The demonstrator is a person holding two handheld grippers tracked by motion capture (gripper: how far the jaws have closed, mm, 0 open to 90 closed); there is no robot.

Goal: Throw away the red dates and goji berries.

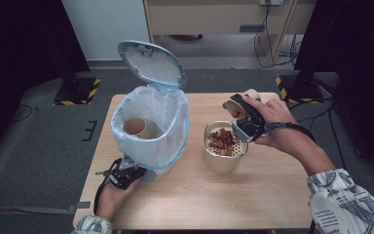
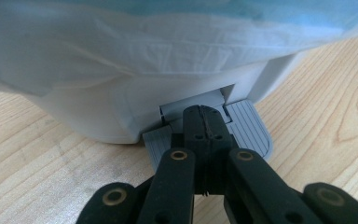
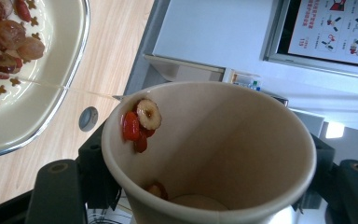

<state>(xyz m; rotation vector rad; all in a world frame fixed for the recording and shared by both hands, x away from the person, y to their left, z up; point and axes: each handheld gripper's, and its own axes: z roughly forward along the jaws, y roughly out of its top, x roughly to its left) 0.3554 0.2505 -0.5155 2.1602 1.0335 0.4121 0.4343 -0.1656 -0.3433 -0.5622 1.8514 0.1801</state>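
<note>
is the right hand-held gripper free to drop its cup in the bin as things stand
Probably yes. The lid stands raised because the shut left hand-held gripper presses the pedal, so the bin mouth is open. The right hand-held gripper holds the cup tilted by the strainer, with nothing between it and the bin.

2 paper cups [image 1: 136,126] [image 3: 214,154], 1 pedal bin [image 1: 151,124], 1 strainer bowl [image 1: 224,144], 2 claws [image 1: 126,171] [image 1: 241,117]
</note>
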